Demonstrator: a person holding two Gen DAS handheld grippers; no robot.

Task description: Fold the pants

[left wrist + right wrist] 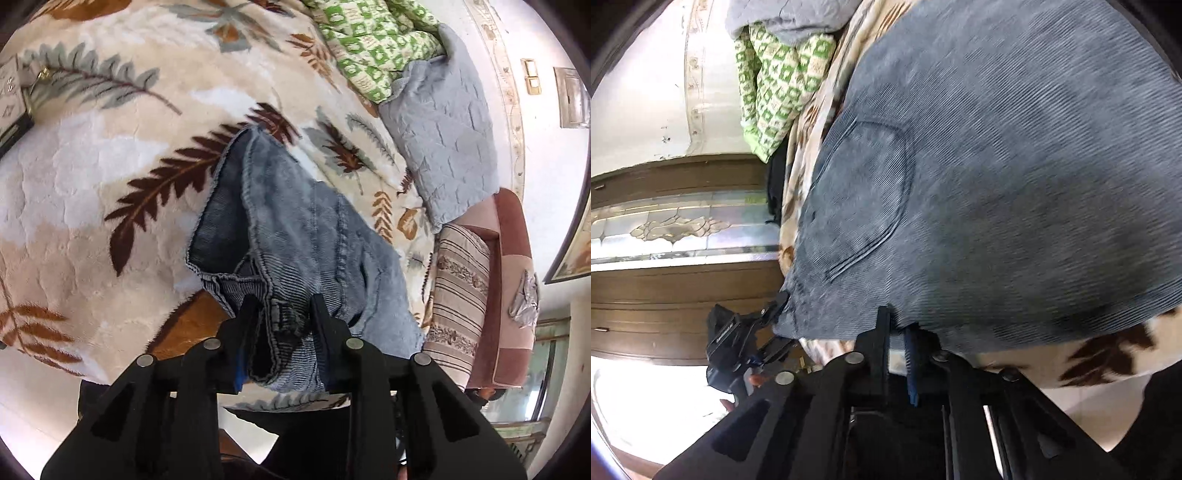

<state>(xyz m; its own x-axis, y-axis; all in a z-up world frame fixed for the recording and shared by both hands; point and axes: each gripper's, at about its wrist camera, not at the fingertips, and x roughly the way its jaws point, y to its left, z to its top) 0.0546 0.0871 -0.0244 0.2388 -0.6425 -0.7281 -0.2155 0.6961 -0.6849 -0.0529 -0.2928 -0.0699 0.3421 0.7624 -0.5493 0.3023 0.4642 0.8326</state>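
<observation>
Pants [295, 229] of faded blue-grey corduroy lie on a cream plush blanket [92, 184] printed with brown, rust and grey fern leaves, which serves as the landmark here. They sit near the blanket's near edge, the open hem of one leg pointing toward its middle. At that edge the black left gripper [282, 306] is clamped on the bunched waistband seam, cloth pinched between both fingers. The black right gripper [897, 325] grips another edge of the same pants, below a curved back pocket [864, 195], its fingers closed on the fabric; the left gripper [781, 299] shows beside it, biting the corner. At the blanket's far side rest a green-and-white patterned quilt [373, 40] and a grey quilted pillow [447, 140].
</observation>
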